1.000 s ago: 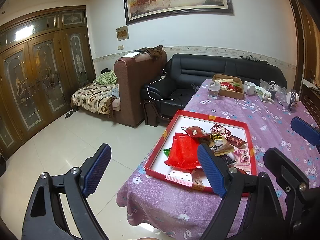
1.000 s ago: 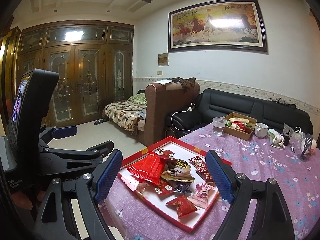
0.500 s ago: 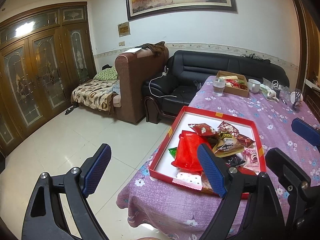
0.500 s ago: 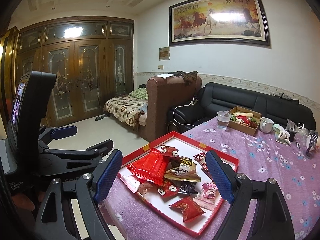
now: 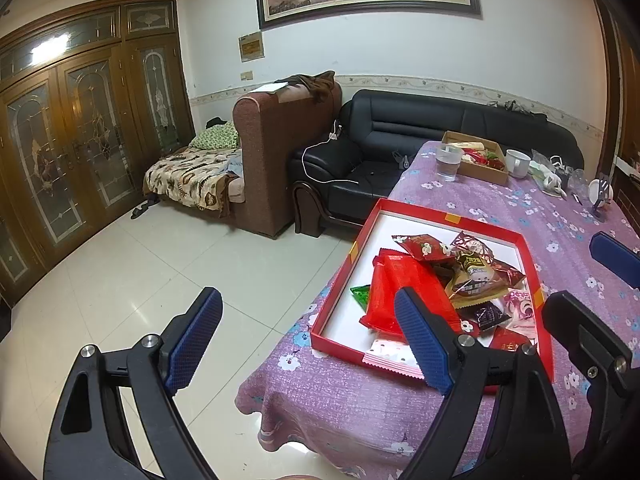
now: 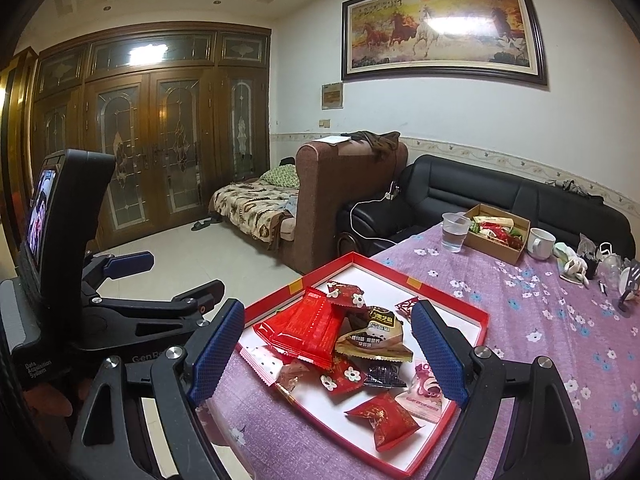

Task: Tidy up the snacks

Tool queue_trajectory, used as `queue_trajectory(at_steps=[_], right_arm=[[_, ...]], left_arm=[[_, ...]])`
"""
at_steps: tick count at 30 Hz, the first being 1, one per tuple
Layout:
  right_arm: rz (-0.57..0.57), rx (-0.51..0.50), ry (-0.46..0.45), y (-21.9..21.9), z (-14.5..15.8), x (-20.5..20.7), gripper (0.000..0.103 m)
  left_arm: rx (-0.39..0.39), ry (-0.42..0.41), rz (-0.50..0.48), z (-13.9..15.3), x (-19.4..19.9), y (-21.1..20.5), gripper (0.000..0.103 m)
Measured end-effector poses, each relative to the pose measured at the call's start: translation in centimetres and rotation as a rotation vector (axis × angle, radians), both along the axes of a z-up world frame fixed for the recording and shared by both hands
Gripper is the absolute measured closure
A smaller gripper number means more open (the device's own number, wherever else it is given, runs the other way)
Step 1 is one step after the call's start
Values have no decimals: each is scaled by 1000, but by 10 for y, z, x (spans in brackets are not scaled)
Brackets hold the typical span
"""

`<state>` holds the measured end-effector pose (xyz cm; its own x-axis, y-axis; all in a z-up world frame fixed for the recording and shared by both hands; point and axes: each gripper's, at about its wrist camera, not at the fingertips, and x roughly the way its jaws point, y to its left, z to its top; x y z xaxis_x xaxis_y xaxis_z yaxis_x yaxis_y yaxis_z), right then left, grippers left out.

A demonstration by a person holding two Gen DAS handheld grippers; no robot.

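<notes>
A shallow red tray [image 5: 416, 213] [image 6: 452, 297] lies near the front left corner of the purple flowered table. In it is a heap of wrapped snacks: a large red packet [image 5: 396, 284] [image 6: 308, 326], a beige and black packet [image 6: 378, 334], a pink one [image 6: 424, 392] and several small ones. My left gripper [image 5: 308, 336] is open and empty, above the floor just left of the tray. My right gripper [image 6: 332, 350] is open and empty, hovering over the near part of the tray. The left gripper's body also shows in the right wrist view [image 6: 120, 312].
A brown cardboard box of snacks [image 6: 498, 232], a clear plastic cup [image 6: 454, 232] and a white mug [image 6: 540, 243] stand at the table's far end, with small clutter [image 6: 592, 264] to their right. A black sofa [image 5: 400, 152] and a brown armchair [image 5: 280, 160] stand beyond the table.
Both grippers have moved forward and closer to the tray, which now looks larger in both views. Both stay open and empty.
</notes>
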<state>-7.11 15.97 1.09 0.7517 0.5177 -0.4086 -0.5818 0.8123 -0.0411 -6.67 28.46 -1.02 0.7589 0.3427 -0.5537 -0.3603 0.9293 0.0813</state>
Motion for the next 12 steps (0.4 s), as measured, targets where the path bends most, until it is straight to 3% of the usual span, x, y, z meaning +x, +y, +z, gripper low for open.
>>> queue_trajectory(at_steps=[12], right_arm=[[-6, 8, 22, -1, -7, 11, 17]], left_arm=[[7, 12, 9, -5, 9, 0, 14]])
